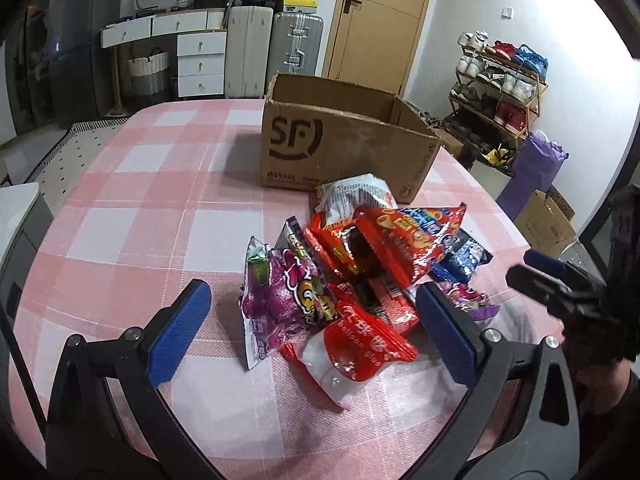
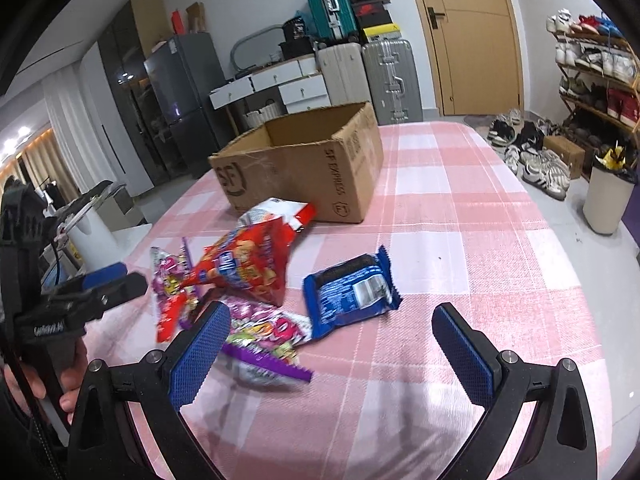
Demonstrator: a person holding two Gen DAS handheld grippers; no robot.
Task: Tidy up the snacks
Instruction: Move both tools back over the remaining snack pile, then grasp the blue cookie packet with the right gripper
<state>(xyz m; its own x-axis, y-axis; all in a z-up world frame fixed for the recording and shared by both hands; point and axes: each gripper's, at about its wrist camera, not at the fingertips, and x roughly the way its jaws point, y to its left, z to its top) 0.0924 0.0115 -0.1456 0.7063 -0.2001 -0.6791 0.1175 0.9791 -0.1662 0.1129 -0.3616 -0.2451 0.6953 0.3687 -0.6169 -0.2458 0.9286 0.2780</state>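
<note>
L tongs (image 1: 314, 330) spread wide, empty, over snack pile (image 1: 360, 264) on pink-check tabletop (image 1: 140, 200). R tongs (image 2: 330, 350) also wide open, blue packet (image 2: 350, 294) just ahead btwn pads. Cardboard box (image 1: 340, 140) behind pile, open top.

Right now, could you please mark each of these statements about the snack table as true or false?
1. Both claws are open and hold nothing. True: the left claw and the right claw both stand with their jaws wide apart.
2. The cardboard box lies on its side. False: it stands upright with its top open.
3. The blue packet is inside the box. False: it lies on the checked tablecloth, at the right edge of the snack pile.
4. The snacks are heaped in front of the box. True: the large red bag and the purple packet lie there on the cloth.
</note>
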